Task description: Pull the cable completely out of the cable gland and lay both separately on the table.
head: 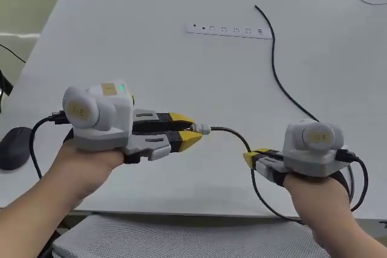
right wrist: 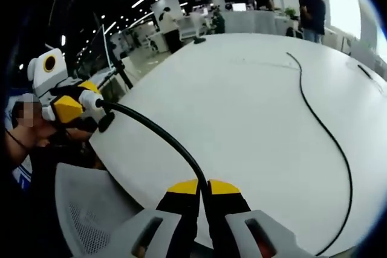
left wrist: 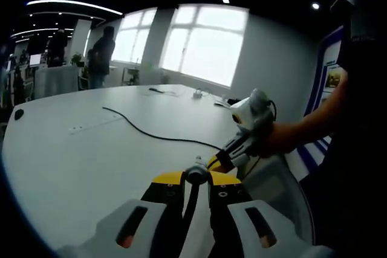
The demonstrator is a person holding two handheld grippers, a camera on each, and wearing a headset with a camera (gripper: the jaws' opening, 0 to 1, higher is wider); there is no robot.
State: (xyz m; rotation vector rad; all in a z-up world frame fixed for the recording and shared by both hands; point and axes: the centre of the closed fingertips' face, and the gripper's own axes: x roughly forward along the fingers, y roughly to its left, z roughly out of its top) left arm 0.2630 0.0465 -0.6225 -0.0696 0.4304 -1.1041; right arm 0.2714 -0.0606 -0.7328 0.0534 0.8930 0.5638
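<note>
A dark mouse [head: 13,147] is lying at the far left edge of the white table [head: 151,64]. Next to it, a hand is holding the left gripper [head: 196,130] level above the table's near edge, its yellow-tipped jaws pointing right and clamping the small grey gland [head: 204,129]. In the left gripper view the gland [left wrist: 196,173] is sitting pinched between the two tips of the left gripper [left wrist: 196,180]. The black cable [head: 233,132] is coming out of the gland's right end, so the two are not yet apart, and both are being held in the air rather than lying on the table. The cable is arching rightward and down into the right gripper [head: 249,156], whose jaws are pointing left and squeezing it; the right gripper view shows the right gripper [right wrist: 202,187] closed on the cable [right wrist: 163,134]. Beyond that grip the cable is looping below the table edge. Farther back, a black cable is trailing across the table, ending near a white power strip [head: 228,30].
</note>
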